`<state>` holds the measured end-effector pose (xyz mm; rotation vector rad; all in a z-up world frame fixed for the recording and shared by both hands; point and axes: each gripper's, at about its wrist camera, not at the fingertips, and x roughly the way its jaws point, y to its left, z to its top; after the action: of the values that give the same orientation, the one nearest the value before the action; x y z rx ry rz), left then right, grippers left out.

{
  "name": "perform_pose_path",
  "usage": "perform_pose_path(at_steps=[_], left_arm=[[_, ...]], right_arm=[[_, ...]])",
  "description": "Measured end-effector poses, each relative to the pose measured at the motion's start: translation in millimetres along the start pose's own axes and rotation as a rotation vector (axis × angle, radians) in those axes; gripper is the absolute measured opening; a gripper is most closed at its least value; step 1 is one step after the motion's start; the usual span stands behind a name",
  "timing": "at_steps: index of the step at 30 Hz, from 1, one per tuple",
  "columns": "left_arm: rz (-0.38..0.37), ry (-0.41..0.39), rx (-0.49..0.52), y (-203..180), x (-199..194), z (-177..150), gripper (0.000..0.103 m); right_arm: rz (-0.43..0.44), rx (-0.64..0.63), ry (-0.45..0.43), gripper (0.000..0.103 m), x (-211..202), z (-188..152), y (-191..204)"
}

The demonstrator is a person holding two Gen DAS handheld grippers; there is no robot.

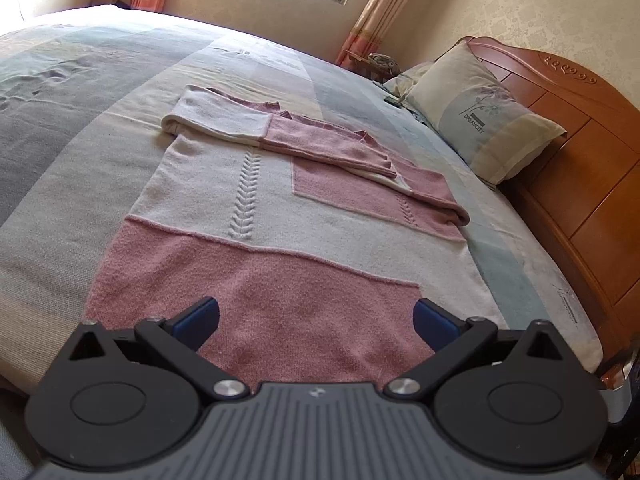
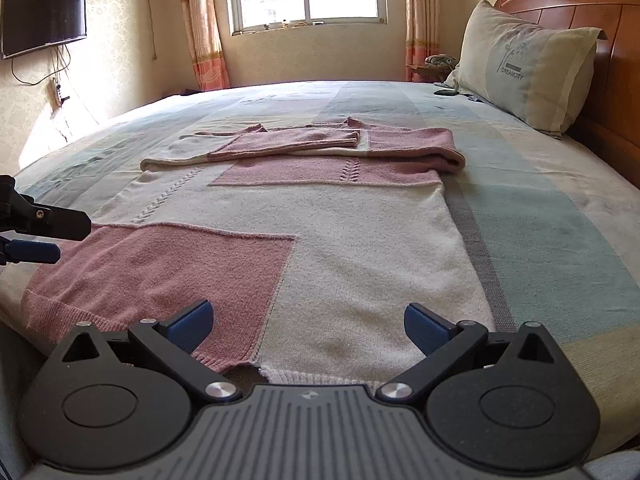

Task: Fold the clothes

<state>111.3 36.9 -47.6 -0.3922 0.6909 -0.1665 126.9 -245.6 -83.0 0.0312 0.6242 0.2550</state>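
Both grippers, left gripper (image 1: 316, 322) and right gripper (image 2: 308, 326), fingers spread wide, holding nothing, hovering at sweater (image 2: 360, 232) hem. Pink-white sweater flat on bed (image 2: 560, 240), sleeves folded across chest. Pillow (image 2: 524, 64) against headboard (image 1: 592, 184).

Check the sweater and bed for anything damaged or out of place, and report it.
The sweater has a small gap in its bottom hem, where pink meets cream; whether tear or slit is unclear. Nothing else stands out.
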Motion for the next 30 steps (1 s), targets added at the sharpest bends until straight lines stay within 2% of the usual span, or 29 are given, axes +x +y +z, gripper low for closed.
perform_pose_path(at_steps=[6, 12, 16, 21, 23, 26, 30], left_arm=[[-0.001, -0.028, -0.034, 8.6, -6.7, 1.1, 0.102], [0.043, 0.015, -0.064, 18.1, 9.7, -0.7, 0.102], [0.074, 0.059, -0.035, 18.4, 25.9, -0.8, 0.102], [0.098, 0.167, 0.053, 18.0, 60.5, -1.8, 0.102], [0.103, 0.168, 0.110, 14.9, 63.7, -3.5, 0.102], [0.099, 0.189, 0.148, 14.1, 66.6, -2.2, 0.102], [0.056, 0.197, 0.159, 20.7, 63.5, -0.9, 0.102]], right_arm=[[0.042, 0.004, 0.009, 0.103, -2.6, 10.1, 11.2], [0.082, -0.012, 0.033, 0.103, 6.9, 18.3, 22.5], [0.106, -0.039, 0.048, 0.103, 25.2, 26.1, 27.2], [0.090, -0.053, 0.116, 0.103, 56.1, 30.0, 25.5], [0.070, -0.063, 0.162, 0.103, 67.5, 26.9, 22.1], [0.055, -0.095, 0.152, 0.103, 69.2, 22.6, 23.2], [0.019, -0.113, 0.155, 0.103, 71.1, 21.1, 29.9]])
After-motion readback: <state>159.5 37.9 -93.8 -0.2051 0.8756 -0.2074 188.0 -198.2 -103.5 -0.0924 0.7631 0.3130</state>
